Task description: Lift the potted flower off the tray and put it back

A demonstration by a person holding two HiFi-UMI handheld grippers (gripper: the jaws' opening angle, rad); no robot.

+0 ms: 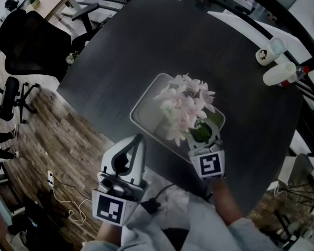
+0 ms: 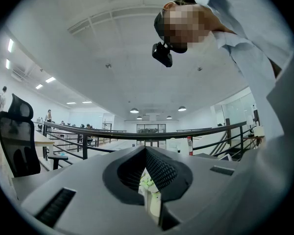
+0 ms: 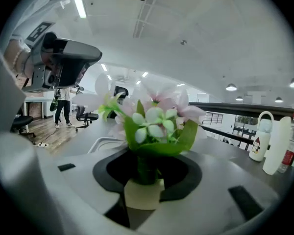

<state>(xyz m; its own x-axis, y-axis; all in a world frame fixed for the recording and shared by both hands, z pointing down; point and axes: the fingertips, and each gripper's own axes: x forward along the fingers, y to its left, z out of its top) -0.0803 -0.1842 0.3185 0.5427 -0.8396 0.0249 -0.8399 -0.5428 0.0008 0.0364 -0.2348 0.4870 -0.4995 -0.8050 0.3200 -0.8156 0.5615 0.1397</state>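
The potted flower (image 1: pixel 186 109), pale pink blooms over green leaves, stands at the near right of the light grey tray (image 1: pixel 137 118) on the dark round table. My right gripper (image 1: pixel 204 135) reaches in from the near side at pot height. In the right gripper view the small cream pot (image 3: pixel 142 194) sits wedged between the dark pads (image 3: pixel 183 177), with the blooms (image 3: pixel 152 121) rising above them. My left gripper (image 1: pixel 140 138) hovers off the tray's near left corner, its jaws together and empty. Through its narrow slit a sliver of the flower (image 2: pixel 149 185) shows.
Two white bottles (image 1: pixel 280 73) and a small white cup (image 1: pixel 262 55) stand at the table's far right edge. A black office chair (image 1: pixel 26 41) stands on the wooden floor to the left. A dark railing (image 2: pixel 137 133) runs beyond the table.
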